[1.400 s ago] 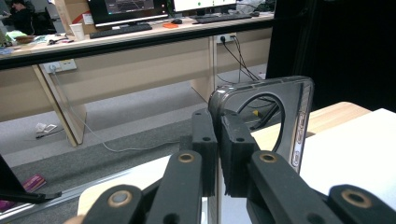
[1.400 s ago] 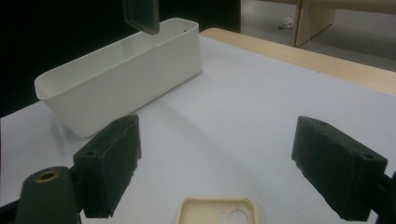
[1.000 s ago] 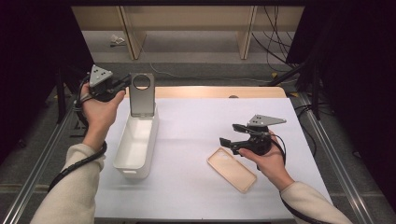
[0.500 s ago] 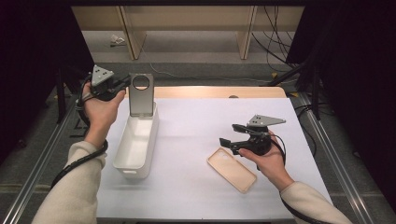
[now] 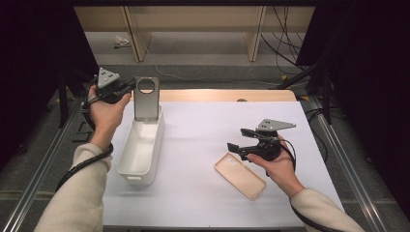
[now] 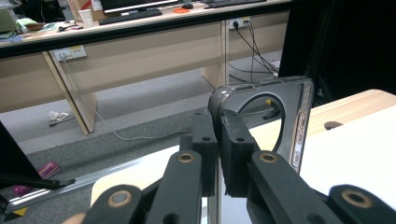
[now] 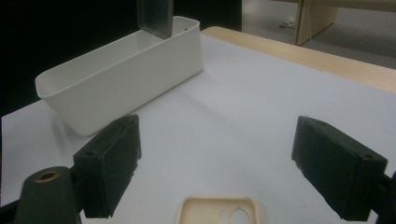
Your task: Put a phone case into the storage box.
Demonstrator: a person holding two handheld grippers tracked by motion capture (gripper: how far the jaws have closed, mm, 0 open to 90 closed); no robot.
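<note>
My left gripper [image 5: 129, 88] is shut on the edge of a dark grey phone case [image 5: 145, 102] with a round camera hole. It holds the case upright over the far end of a white bin [image 5: 126, 159]. In the left gripper view the jaws [image 6: 217, 137] pinch the case's rim [image 6: 299, 116]. My right gripper [image 5: 237, 139] hovers open just above the white table, next to a beige phone case [image 5: 240, 175] lying flat. In the right gripper view the open gripper [image 7: 217, 142] has that beige case [image 7: 218, 212] below it, with the bin [image 7: 126, 74] and the dark case [image 7: 154, 16] farther off.
The white tabletop [image 5: 203, 130] has a wooden strip [image 5: 227, 95] along its far edge. Metal rails [image 5: 348, 164] run down both sides of the table. Desk legs and cables stand on the floor beyond.
</note>
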